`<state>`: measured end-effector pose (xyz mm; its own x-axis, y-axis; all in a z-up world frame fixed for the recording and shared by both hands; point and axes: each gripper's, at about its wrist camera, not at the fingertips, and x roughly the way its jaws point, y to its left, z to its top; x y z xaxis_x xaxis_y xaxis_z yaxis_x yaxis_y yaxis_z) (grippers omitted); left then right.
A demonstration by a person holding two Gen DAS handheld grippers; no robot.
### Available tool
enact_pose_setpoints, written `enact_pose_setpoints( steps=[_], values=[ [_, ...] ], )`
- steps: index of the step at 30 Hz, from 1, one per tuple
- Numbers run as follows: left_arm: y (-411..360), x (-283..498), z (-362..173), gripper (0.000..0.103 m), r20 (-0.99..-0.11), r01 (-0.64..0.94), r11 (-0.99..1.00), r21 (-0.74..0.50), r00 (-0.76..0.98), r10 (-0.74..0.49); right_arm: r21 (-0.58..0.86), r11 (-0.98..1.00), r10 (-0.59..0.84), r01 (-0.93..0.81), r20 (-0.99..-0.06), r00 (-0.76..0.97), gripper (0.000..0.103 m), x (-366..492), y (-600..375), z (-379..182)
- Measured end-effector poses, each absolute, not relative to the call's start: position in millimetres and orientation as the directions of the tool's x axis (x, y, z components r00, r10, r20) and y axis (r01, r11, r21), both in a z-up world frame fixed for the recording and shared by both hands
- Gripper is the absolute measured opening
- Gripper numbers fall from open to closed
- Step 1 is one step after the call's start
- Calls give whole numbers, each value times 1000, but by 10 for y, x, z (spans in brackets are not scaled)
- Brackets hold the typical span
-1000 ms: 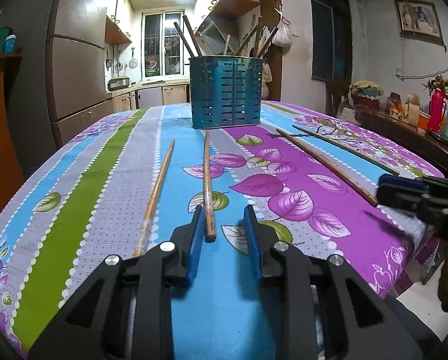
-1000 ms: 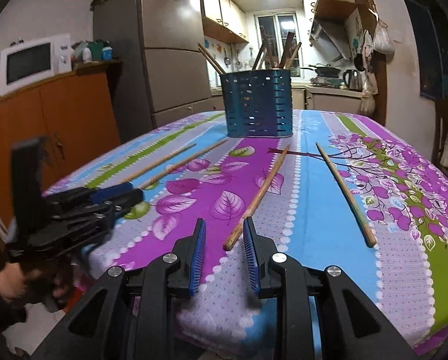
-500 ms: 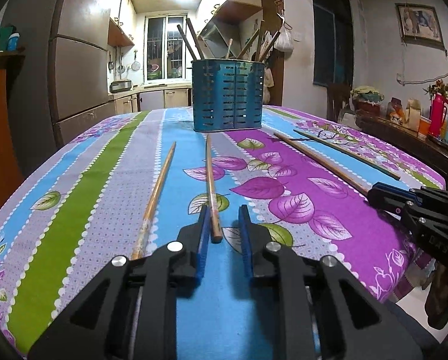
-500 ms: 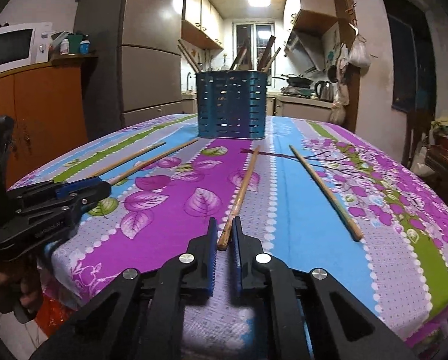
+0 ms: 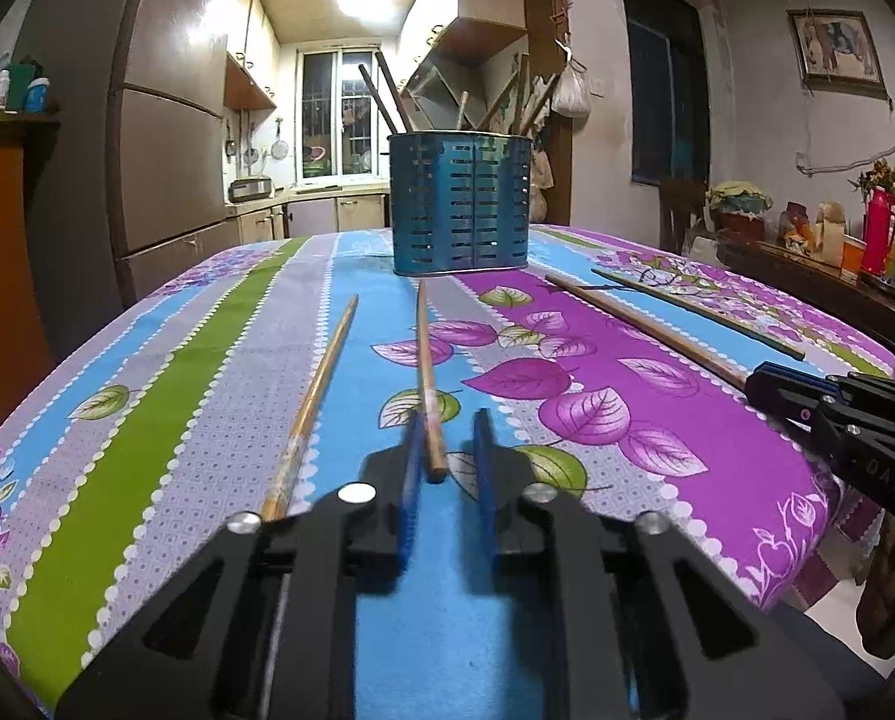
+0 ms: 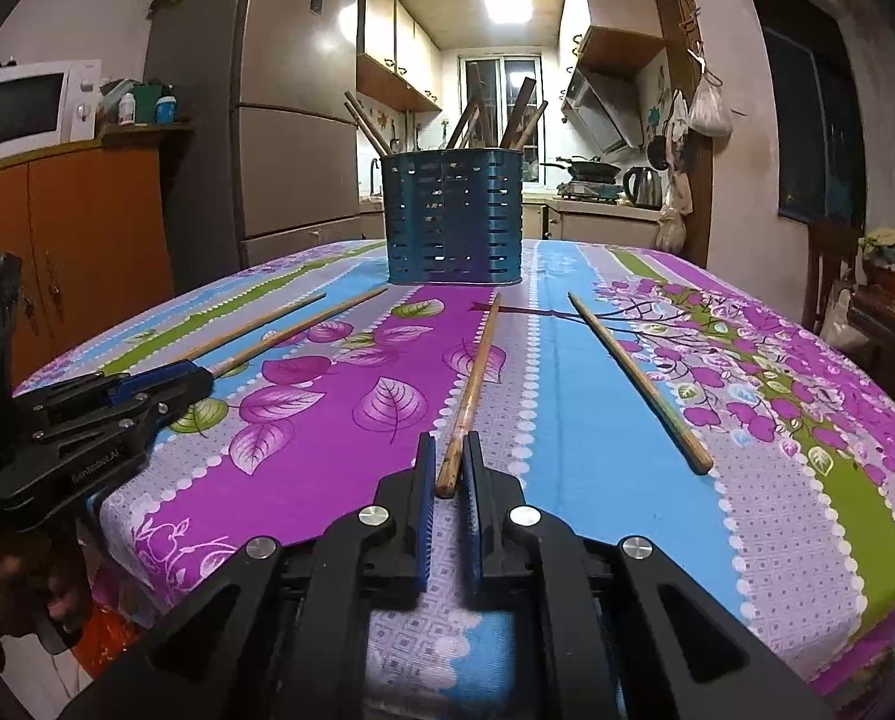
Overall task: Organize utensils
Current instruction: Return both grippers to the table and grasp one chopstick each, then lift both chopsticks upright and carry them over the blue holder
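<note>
A blue slotted utensil holder [image 5: 459, 222] with several sticks in it stands at the far end of the flowered tablecloth [image 5: 597, 396]. Several wooden chopsticks lie loose in front of it. My left gripper [image 5: 447, 420] has the near end of one chopstick [image 5: 425, 360] between its closing jaws. The stick lies against the left pad and a gap shows at the right pad. My right gripper [image 6: 450, 441] is shut on the near end of another chopstick [image 6: 477, 360], which rests on the cloth. Each gripper shows in the other's view: the right gripper [image 5: 753, 381] and the left gripper [image 6: 204, 375].
One loose chopstick [image 5: 318, 384] lies left of the left gripper, another [image 6: 633, 378] right of the right gripper. The table's near edge runs just below both grippers. A fridge [image 6: 291, 168], an orange cabinet with a microwave [image 6: 21, 102] and a cluttered side table [image 5: 837, 276] surround it.
Both pairs of jaws have narrowed around the chopstick ends. The right one closed on its stick about half a second ago. Both grippers have edged slightly forward over the sticks.
</note>
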<state>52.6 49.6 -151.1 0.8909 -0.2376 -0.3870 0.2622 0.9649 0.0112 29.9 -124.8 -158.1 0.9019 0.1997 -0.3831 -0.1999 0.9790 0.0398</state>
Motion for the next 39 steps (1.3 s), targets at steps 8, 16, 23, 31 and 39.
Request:
enact_pose_setpoints(
  steps=[8,16,23,31,39],
  values=[
    [468,511,-1479,5,-375,246,969,9,899,-225,82,977,214,-197,-364,906,7,306,-1301,-1582],
    [396,345,-1121,5,-278,244,968,64,936,-217,48,976,215,-211,-319,923,7,197,-1371,-1293],
    [343,310,-651,5,-149,238,966,97,963,-222,-18,969,235,-245,-228,945,7,86,-1422,-807],
    [182,441,-199,5,-42,252,959,128,968,-249,-30,950,305,-312,-135,943,7,282,-1529,-167],
    [93,653,104,5,-39,285,952,108,958,-282,7,931,362,-365,-152,920,7,669,-1693,224]
  ],
)
